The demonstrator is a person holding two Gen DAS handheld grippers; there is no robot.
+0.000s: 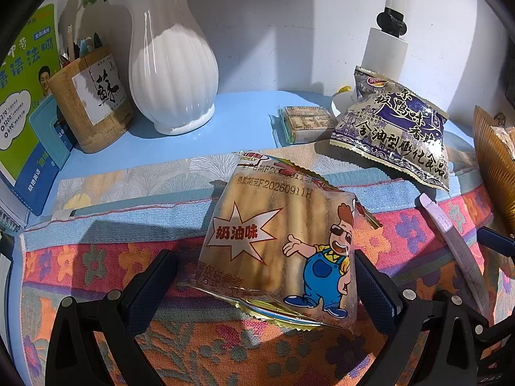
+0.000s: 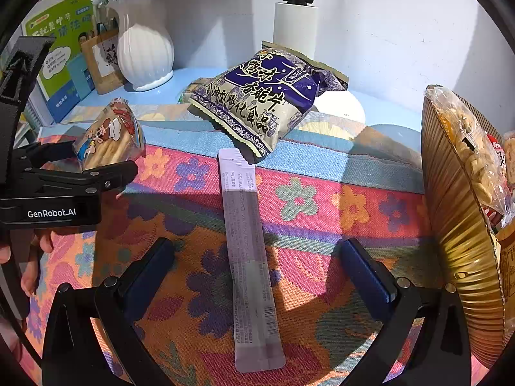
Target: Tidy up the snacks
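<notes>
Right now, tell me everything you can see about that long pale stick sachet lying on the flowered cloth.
The long pale lilac-grey stick sachet is a narrow, flat sealed packet of glossy film with small printed text and a serrated top edge. It lies flat on the flowered woven cloth, running lengthwise away from the camera between the open fingers of the right gripper, which do not touch it. Its far end reaches close to the purple and cream snack bag; contact cannot be told.

right tongs [image 2: 257, 276]: spread wide, straddling lilac stick sachet [image 2: 249, 257] flat on floral cloth [image 2: 322, 199] | left tongs [image 2: 106, 160]: clamping biscuit packet [image 2: 107, 135] | purple crisps bag [image 2: 260, 96]: beyond sachet | gold basket [image 2: 457, 225]: right edge, holding snacks
</notes>
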